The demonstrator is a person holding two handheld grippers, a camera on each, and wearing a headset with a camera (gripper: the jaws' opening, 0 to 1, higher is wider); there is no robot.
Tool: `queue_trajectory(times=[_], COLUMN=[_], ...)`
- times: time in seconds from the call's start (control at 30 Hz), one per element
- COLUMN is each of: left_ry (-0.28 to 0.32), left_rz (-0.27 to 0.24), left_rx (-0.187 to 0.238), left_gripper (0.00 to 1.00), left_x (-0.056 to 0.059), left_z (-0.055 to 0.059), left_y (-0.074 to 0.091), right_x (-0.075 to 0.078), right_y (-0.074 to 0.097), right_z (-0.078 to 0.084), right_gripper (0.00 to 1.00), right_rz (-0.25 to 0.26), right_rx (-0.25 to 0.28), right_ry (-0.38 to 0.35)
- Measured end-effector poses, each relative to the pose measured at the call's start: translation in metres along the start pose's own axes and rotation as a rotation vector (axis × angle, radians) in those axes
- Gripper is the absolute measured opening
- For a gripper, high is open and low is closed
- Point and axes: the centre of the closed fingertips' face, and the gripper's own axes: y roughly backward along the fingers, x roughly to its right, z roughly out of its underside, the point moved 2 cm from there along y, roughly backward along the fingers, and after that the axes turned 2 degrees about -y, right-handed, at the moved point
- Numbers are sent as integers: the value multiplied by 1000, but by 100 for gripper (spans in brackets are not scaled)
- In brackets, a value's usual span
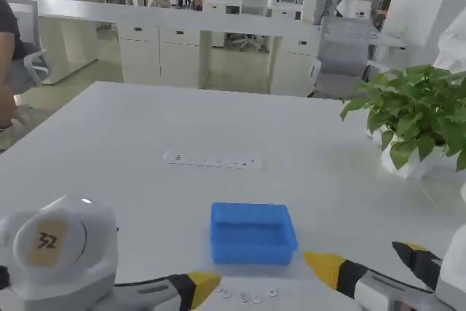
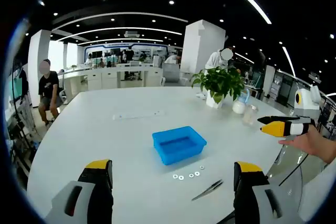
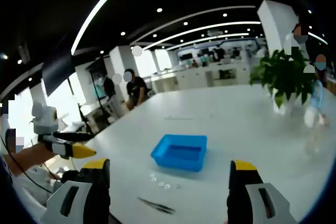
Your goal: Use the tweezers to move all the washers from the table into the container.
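White tabletop [image 1: 145,129] is dotted with washers [image 2: 191,175] just before the blue container [image 2: 178,144], tweezers [image 2: 208,189] near them. Left gripper [image 2: 172,166] and right gripper [image 3: 170,165] are held wide open, empty; the thin tweezers could be fumbled and the washers scattered.

The left gripper [image 2: 173,167] had grey jaws, black-faced and yellow-tipped; at the head view's lower left its rounded white housing bore an orange disc marked 32. The right gripper [image 3: 169,165] showed the same colours.

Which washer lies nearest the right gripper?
The washer at the row's right end, set slightly toward the blue container. The others lie further left.
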Motion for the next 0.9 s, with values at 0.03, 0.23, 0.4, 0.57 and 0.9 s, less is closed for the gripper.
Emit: queue_trajectory(times=[0.03, 0.23, 0.4, 0.57, 0.9], left_ry=[3, 0, -40, -26, -5], left_rz=[2, 10, 28, 39, -9], left_rx=[3, 12, -15, 1, 0], left_gripper=[98, 98, 97, 98, 97], left_x=[1, 8, 13, 20, 11], left_z=[0, -1, 2, 2, 6], left_y=[0, -3, -8, -9, -12], right_x=[0, 5, 9, 16, 12], right_y=[0, -5, -3, -7, -15], right_z=[0, 6, 3, 9, 13], right_gripper=[91, 91, 91, 91, 92], right_rz=[0, -1, 14, -7, -40], right_rx=[-1, -17, -15, -30, -52], right_ry=[3, -15, 24, 4, 45])
